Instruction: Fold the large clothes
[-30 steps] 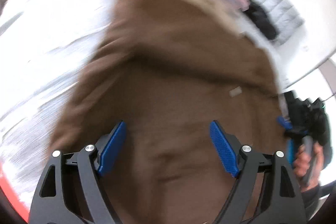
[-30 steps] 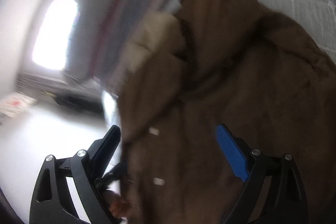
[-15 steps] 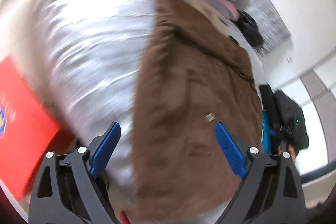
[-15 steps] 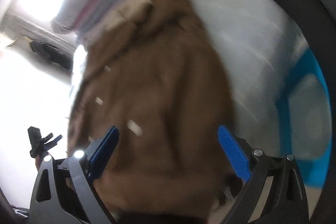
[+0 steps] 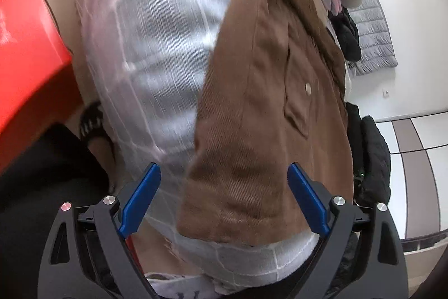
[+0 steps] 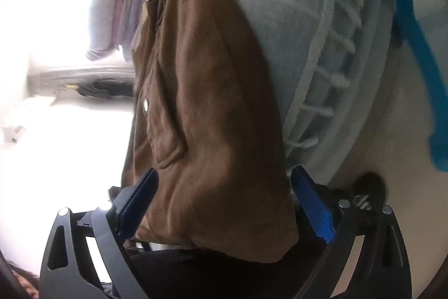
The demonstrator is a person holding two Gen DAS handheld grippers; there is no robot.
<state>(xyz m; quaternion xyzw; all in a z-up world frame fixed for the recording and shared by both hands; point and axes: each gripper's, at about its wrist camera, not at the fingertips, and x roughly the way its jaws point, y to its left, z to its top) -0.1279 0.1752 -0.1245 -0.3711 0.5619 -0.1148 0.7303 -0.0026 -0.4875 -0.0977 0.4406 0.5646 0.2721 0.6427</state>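
Brown corduroy jacket (image 5: 268,108) lies ahead between the wide-apart left tongs (image 5: 224,198).

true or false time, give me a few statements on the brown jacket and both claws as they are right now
1. The brown jacket lies folded on the white quilted cover. True.
2. The left claw is clamped shut on the jacket. False: its blue fingers stand wide apart, pinching nothing.
3. The right claw is open. True.
4. The jacket is blue denim. False: it is brown corduroy with a metal snap.
5. A stack of folded clothes sits beyond the jacket. True.
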